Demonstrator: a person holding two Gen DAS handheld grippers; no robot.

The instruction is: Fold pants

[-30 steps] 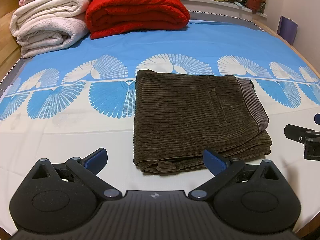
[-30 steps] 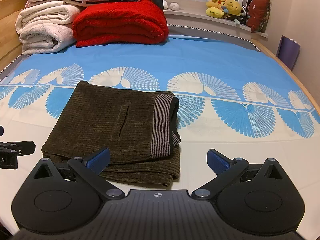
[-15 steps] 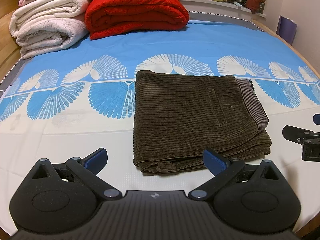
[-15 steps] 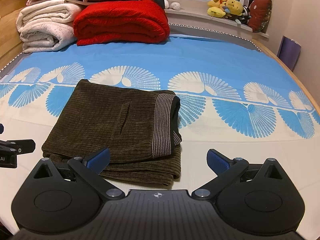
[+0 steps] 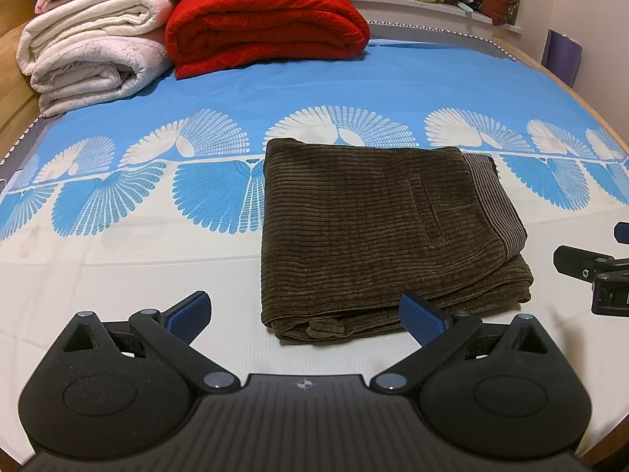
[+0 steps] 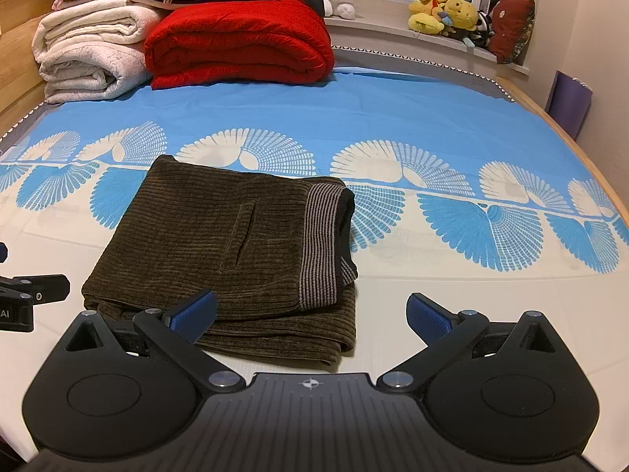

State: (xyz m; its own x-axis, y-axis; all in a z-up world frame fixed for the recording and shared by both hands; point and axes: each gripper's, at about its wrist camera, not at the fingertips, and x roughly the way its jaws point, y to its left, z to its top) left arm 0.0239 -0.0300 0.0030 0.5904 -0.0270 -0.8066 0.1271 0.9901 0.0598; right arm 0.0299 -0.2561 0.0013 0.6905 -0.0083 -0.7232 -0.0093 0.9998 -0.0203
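Grippers, two, black with blue finger pads. Left gripper: jaws spread wide, holding nothing, hovering just short of the near edge of the garment. Right gripper: likewise spread wide and empty, set toward the garment's right corner.

Pants, dark olive-brown corduroy with striped grey waistband: lying on the bed directly ahead of both grippers, folded into a compact stacked rectangle. Waistband faces the right gripper's side; layered fold edges face the grippers; a welt pocket shows on top. Nothing touches it.

Bed sheet, white and blue with fan-shaped print: beneath and beyond the pants.

Blanket, red, thick, folded, and pale cream quilts, rolled: far ahead, left of centre, well apart from the pants. Plush toys, yellow: farthest, on the window ledge ahead right.

Step in hand, by judgement: folding looks complete, or nearly. Any next move calls only for squaring the slightly uneven near edges, or withdrawing.
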